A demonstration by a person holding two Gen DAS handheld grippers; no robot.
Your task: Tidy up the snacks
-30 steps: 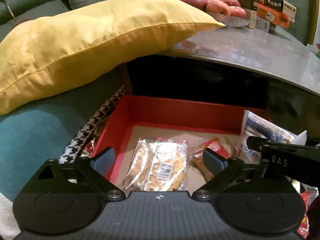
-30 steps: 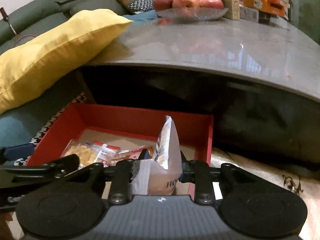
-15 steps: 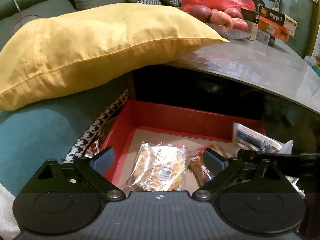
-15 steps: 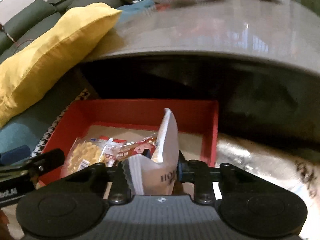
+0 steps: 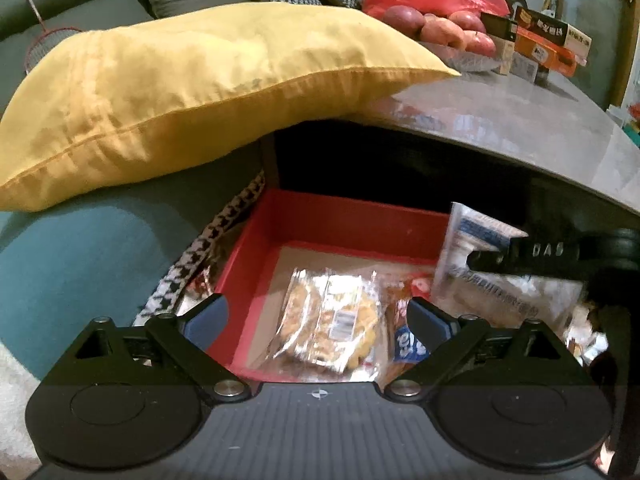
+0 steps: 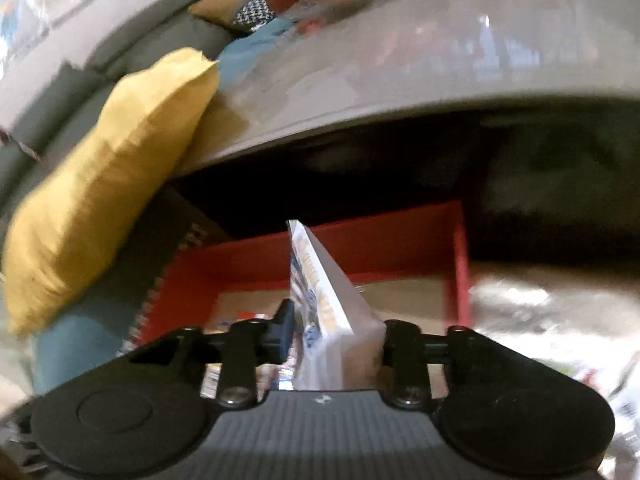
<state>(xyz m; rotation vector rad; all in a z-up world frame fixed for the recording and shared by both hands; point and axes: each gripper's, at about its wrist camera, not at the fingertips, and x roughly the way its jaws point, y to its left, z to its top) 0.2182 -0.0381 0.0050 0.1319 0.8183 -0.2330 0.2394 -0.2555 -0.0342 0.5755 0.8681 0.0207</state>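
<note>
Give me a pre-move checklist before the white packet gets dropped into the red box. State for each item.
1. White snack packet between the right gripper fingers: ok; the jaws have just been opening.
2. Pads pressing on the packet: cannot tell, the view is blurred.
3. Packet over the red box: ok, at its right side.
4. Free floor in the box behind the cracker packet: ok.
5. Left gripper open, empty: ok.
6. Left gripper clear of the drop spot: ok, it hangs over the box's left front.
</note>
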